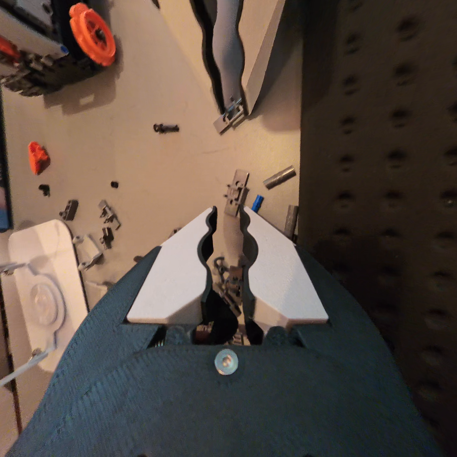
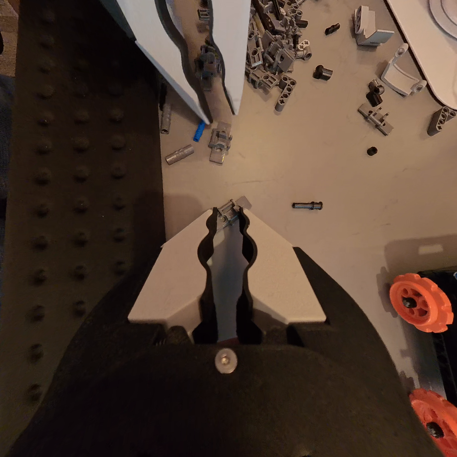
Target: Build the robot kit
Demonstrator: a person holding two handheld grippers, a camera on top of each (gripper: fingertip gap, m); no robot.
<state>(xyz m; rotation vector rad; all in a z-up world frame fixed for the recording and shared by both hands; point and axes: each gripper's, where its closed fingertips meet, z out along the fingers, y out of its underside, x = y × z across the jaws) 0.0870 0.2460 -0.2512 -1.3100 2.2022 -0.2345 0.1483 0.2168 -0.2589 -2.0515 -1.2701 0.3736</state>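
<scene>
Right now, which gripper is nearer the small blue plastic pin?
Left. The left gripper tips hang right beside the small blue plastic pin; the right gripper, shut on a grey clip piece, sits farther off.

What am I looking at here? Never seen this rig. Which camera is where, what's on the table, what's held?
Two hand-held grippers, each with a camera looking along its own jaws. In the left wrist view, the left gripper is slightly open above a loose grey clip piece, apparently holding nothing. In the right wrist view, the right gripper pinches a small grey clip piece. On the beige table: a grey parts pile, a blue pin, a black pin, orange wheels. A dark studded mat lies alongside.
</scene>
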